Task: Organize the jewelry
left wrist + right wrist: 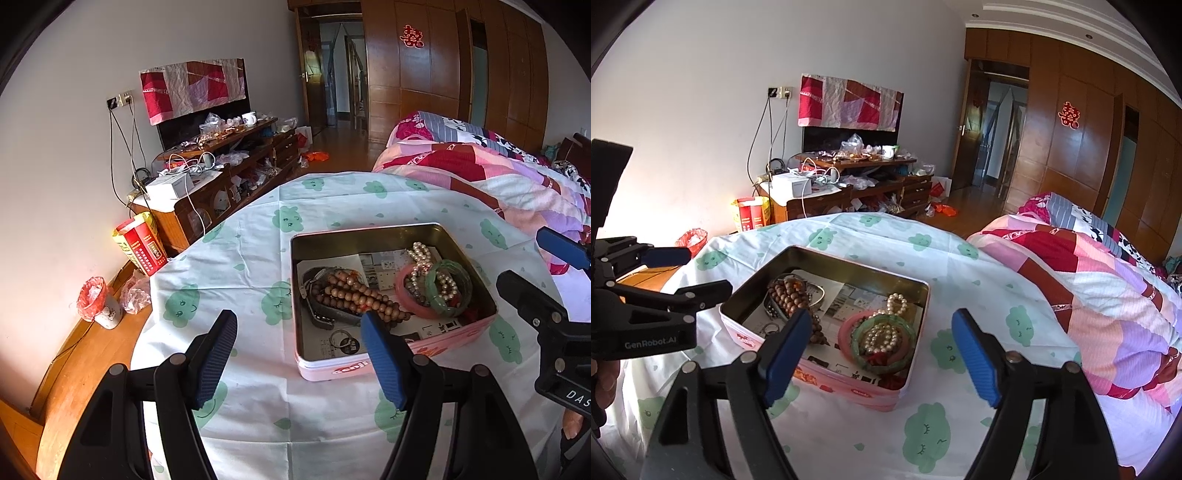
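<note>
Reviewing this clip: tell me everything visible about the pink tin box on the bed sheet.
The pink rectangular metal tin sits open, with no lid on it, flat on the white sheet with green cloud prints. Its outer walls are pink with red markings; the inside is dull gold metal. Printed paper lines its floor. Inside lie a brown wooden bead string, a white pearl strand coiled over a green bangle and a pink bangle, plus a small silver ring. Neither gripper touches it.
</note>
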